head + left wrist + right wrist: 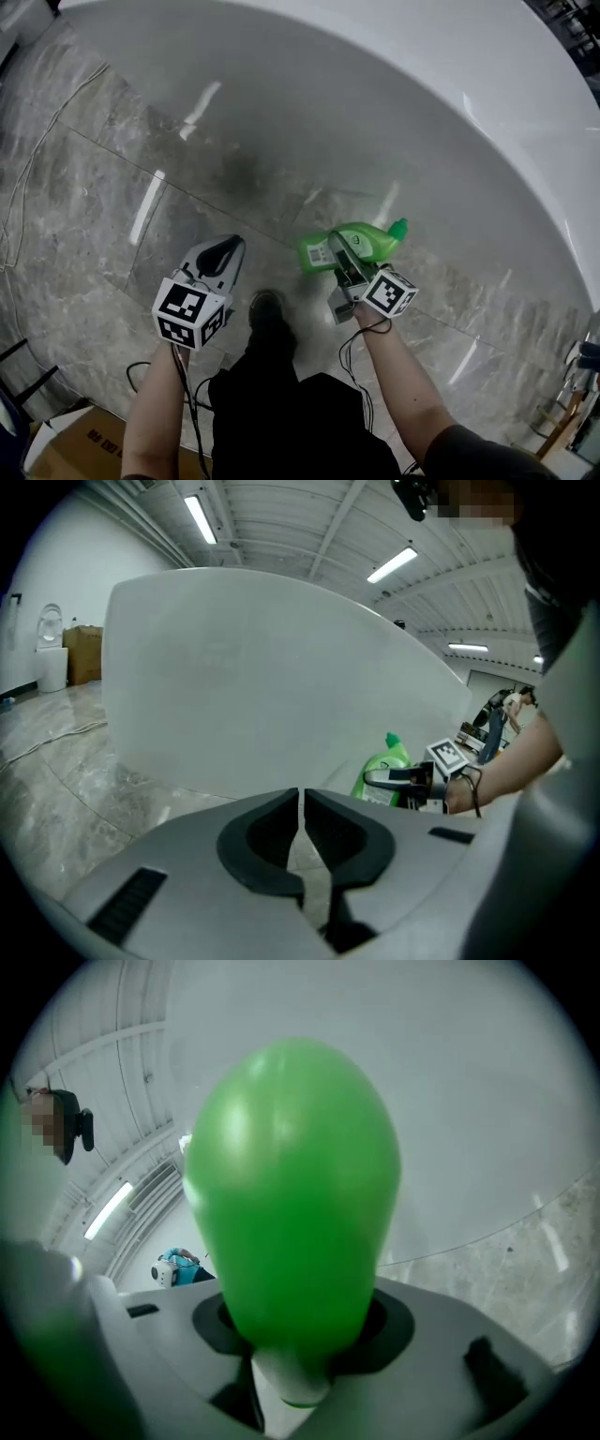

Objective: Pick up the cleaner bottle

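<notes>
The right gripper point(342, 255) has its fingers pinching the green cleaner bottle point(361, 242) across its rounded body. The bottle seems to hang clear of the marble floor point(94, 206), in front of the white curved wall point(422, 94). The left gripper point(223, 255) is off to the side, its fingers pressed together on nothing. To finish the lift well, the person should probably squeeze firmly without crushing the plastic, raise it steadily, and keep the wrist level so the smooth body does not slip.
</notes>
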The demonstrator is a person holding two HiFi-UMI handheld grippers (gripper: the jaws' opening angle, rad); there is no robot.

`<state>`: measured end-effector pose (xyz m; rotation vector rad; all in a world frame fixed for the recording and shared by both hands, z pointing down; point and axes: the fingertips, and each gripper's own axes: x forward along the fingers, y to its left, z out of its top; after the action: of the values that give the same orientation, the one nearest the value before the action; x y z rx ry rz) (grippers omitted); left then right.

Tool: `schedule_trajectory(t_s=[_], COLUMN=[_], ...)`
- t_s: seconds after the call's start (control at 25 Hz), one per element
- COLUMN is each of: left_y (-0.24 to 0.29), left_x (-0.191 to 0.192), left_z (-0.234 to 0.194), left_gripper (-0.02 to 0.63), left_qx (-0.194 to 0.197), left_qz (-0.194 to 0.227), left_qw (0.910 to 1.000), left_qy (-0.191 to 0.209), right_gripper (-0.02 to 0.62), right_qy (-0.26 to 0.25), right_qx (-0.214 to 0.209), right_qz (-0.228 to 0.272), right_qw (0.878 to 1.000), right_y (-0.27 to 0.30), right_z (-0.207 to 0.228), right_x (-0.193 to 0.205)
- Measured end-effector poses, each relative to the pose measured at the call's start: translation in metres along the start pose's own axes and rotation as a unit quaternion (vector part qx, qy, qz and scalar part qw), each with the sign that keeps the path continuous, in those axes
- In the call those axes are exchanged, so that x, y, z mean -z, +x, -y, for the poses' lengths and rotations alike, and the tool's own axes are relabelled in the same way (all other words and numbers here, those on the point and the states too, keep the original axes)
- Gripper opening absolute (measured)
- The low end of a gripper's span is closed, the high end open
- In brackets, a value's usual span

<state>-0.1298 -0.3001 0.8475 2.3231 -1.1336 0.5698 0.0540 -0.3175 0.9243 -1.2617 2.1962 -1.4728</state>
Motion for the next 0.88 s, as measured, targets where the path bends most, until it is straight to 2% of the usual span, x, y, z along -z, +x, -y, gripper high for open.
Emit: schedule_trajectory(t_s=[0.24,0.48,0.72,0.88], left_y=[-0.071,-0.133,-0.207,-0.265], left_x=[-0.042,-0.107,-0.164,-0.181], left_z=[0.048,0.099,0.171,0.242], left_gripper=[0.029,0.029,0.029,0.029], left_qx=[-0.008,-0.02,-0.048,-0.061], left_qz=[0.002,0.039,0.091,0.107], left_qw=[0.999,0.9948,0.9871,0.9851], left_qy=[-0.043,-0.092,-0.123,-0.119], right_gripper=[0.192,0.193,0.193,0.193], right_qy=[0.015,0.032,0.04,0.06], right_qx=[-0.045,-0.072,-0.096,-0.1], right_qz=[-0.02,-0.038,-0.033,-0.028], right_qw=[0.999,0.996,0.994,0.993], right_y=[-0.048,-0.108,-0.205,-0.283], right_z=[-0.119,-0.22,-0.308,-0.352], right_x=[-0.024,-0.049,-0.079,-0.092])
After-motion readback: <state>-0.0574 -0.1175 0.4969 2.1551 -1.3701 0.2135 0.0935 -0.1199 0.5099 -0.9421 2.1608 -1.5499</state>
